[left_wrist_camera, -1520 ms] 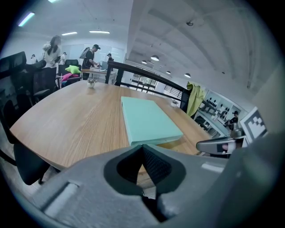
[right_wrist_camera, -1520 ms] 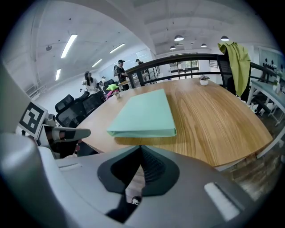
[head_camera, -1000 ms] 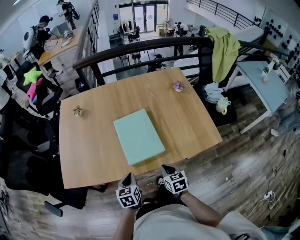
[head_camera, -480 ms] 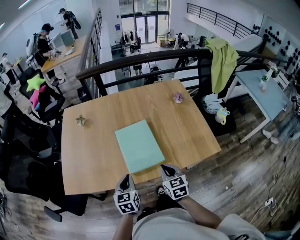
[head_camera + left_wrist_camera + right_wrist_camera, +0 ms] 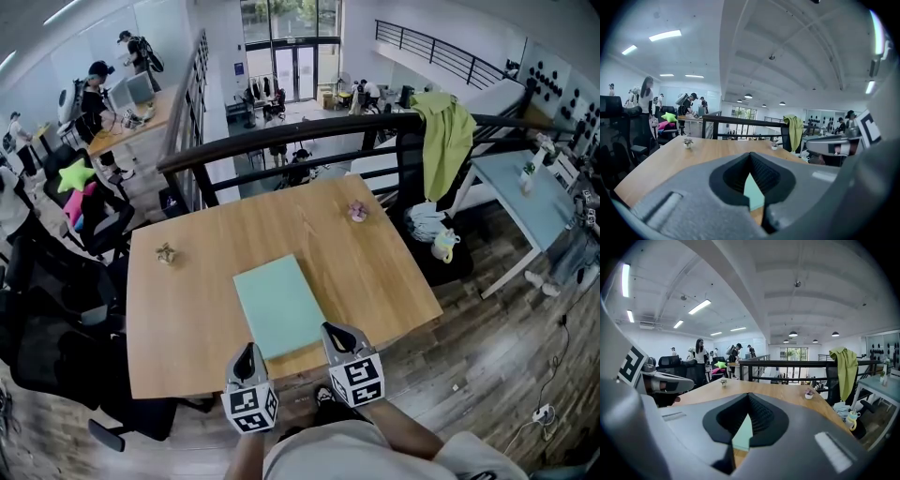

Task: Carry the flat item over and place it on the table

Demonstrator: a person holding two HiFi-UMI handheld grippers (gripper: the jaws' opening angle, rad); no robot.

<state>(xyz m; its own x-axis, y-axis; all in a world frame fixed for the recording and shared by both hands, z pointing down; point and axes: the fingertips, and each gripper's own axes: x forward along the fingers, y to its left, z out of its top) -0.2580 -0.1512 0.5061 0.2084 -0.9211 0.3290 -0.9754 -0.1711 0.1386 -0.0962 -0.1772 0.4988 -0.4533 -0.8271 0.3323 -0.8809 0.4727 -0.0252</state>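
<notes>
Head view: flat item [image 5: 278,305] lies just beyond left tool [image 5: 247,351], right tool [image 5: 331,330] (closed, empty).

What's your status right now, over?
Both shut, empty: left hand-held gripper, right hand-held gripper, at the near edge of the table. Flat green pad lies on the table. Two small potted plants far off, nothing in the way.

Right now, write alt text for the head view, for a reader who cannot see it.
A mint-green flat item lies on a wooden table, seen from steeply above. The left gripper and right gripper, both shut and empty, are at its near edge. One small potted plant stands at the table's left, another at the back right.
</notes>
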